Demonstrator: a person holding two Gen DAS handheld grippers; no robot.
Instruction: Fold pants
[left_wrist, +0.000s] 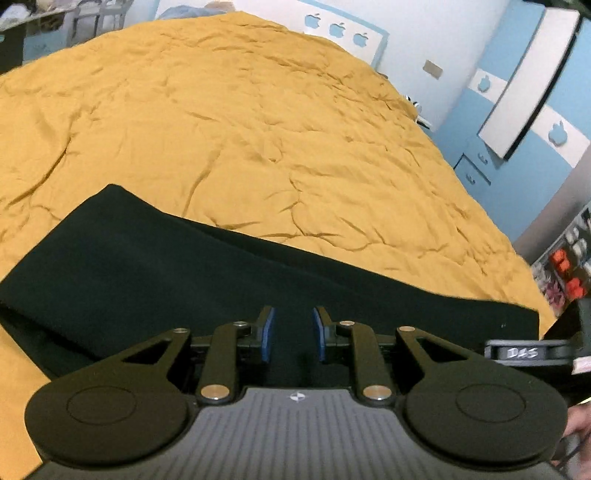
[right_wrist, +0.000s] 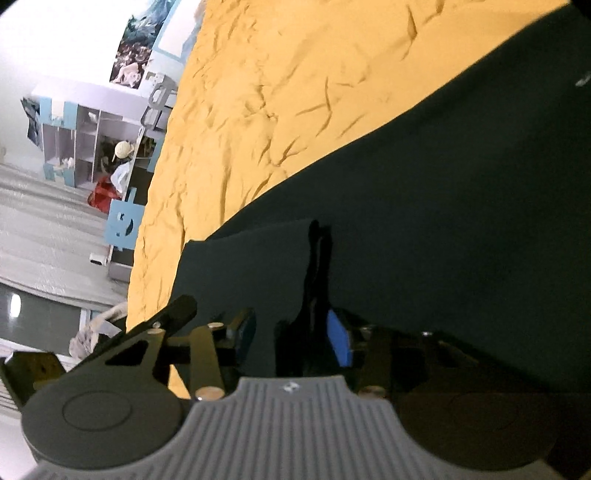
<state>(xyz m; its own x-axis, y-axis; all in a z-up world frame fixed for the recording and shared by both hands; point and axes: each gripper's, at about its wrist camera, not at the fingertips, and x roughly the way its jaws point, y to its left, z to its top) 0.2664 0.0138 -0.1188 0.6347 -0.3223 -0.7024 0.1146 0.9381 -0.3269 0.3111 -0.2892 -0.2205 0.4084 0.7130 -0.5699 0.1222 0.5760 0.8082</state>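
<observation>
Black pants (left_wrist: 207, 273) lie folded lengthwise on a mustard bedspread (left_wrist: 229, 122), running from lower left to right in the left wrist view. My left gripper (left_wrist: 293, 328) hovers low over their near edge, blue pads apart, with only flat cloth showing below the gap. In the right wrist view the pants (right_wrist: 443, 184) fill the right side. My right gripper (right_wrist: 291, 336) stands at their end, pads wide apart, with a raised ridge of cloth (right_wrist: 317, 258) in the gap and nothing pressed.
The bedspread (right_wrist: 277, 92) is wrinkled all around the pants. Blue and white cupboards (left_wrist: 517, 122) stand past the bed's right side, shelves with toys (right_wrist: 92, 147) beyond the other. Part of the other gripper's body (left_wrist: 528, 350) and a hand (left_wrist: 578, 424) show at the left view's right edge.
</observation>
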